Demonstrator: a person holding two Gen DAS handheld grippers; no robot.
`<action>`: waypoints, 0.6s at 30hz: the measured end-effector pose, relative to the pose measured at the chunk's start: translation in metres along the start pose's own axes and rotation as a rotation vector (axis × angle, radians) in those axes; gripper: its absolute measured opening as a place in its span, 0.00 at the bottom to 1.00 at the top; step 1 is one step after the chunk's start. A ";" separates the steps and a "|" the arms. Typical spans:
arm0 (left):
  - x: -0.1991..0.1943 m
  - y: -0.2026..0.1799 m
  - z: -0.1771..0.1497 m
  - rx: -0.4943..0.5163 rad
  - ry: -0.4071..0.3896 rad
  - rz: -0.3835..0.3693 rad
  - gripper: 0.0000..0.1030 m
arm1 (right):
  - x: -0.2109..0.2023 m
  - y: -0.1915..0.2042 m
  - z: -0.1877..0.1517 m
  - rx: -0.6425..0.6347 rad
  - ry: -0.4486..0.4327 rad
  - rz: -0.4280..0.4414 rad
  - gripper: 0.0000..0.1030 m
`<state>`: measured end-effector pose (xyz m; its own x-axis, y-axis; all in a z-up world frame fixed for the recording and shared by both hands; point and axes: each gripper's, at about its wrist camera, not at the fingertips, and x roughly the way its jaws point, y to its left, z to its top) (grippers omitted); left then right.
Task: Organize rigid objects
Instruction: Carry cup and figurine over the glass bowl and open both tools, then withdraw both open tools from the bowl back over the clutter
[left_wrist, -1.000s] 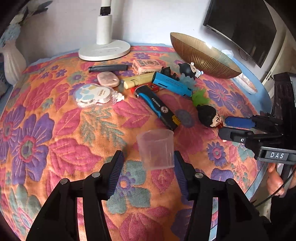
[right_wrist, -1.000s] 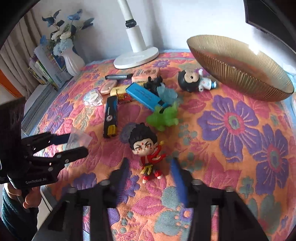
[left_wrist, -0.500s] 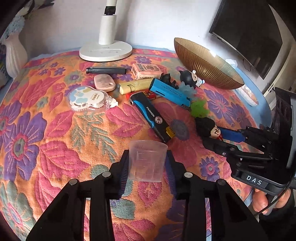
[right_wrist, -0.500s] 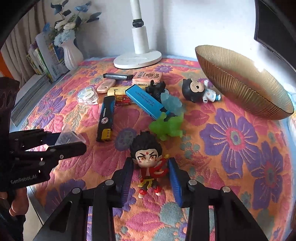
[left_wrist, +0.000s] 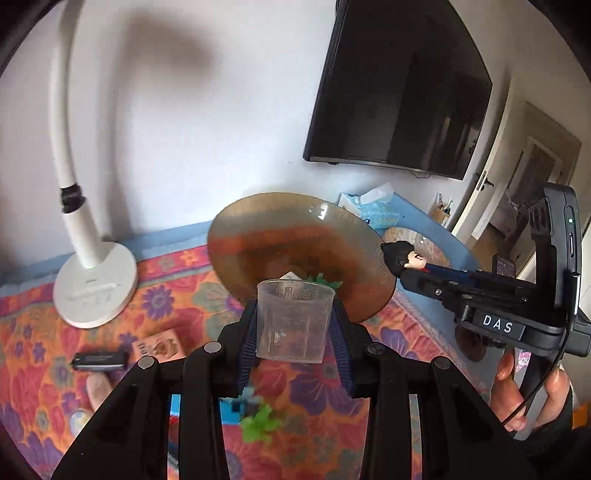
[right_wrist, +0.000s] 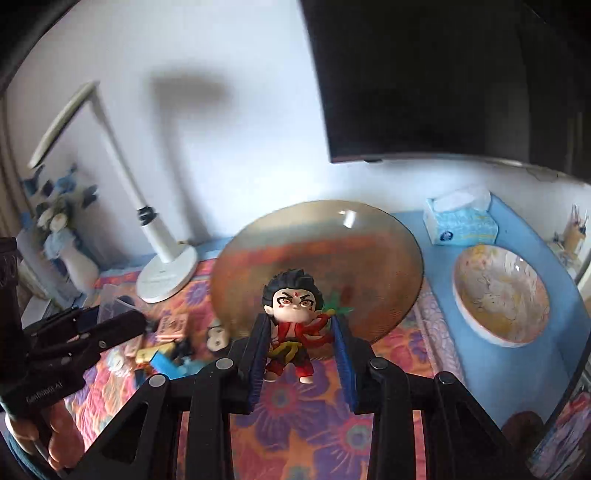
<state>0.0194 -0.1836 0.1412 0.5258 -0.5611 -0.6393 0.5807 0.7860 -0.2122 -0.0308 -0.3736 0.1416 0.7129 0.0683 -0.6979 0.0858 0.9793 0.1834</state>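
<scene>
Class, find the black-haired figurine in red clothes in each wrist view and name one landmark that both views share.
Left wrist view: the figurine is at right, clamped in the right gripper.
Right wrist view: it stands centre, between the blue pads.
Shared landmark: the amber glass bowl behind it.

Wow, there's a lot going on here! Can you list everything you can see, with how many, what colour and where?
Plastic cup: one, clear, in left gripper.
Figurine: one, black hair, red clothes, in right gripper.
Glass bowl: one, amber, behind both.
Desk lamp: one, white, back left.
Television: one, black, on wall.
Tissue box: one, blue, back right.
Patterned bowl: one, cream, right.
Vase: one, white, far left.
Tablecloth: one, floral orange.
Left gripper: black, shut on cup.
Right gripper: black, closing on figurine.
</scene>
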 end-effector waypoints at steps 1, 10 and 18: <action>0.016 -0.003 0.004 -0.003 0.022 0.003 0.33 | 0.011 -0.007 0.004 0.024 0.038 -0.005 0.32; 0.070 0.009 0.006 -0.072 0.105 0.033 0.46 | 0.059 -0.022 0.001 0.059 0.155 -0.071 0.51; -0.040 0.071 -0.037 -0.215 -0.065 0.126 0.67 | 0.012 -0.020 -0.026 0.090 0.081 0.044 0.55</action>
<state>0.0163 -0.0955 0.1243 0.6283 -0.4655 -0.6234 0.3662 0.8839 -0.2910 -0.0421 -0.3877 0.1118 0.6588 0.1295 -0.7411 0.1206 0.9542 0.2740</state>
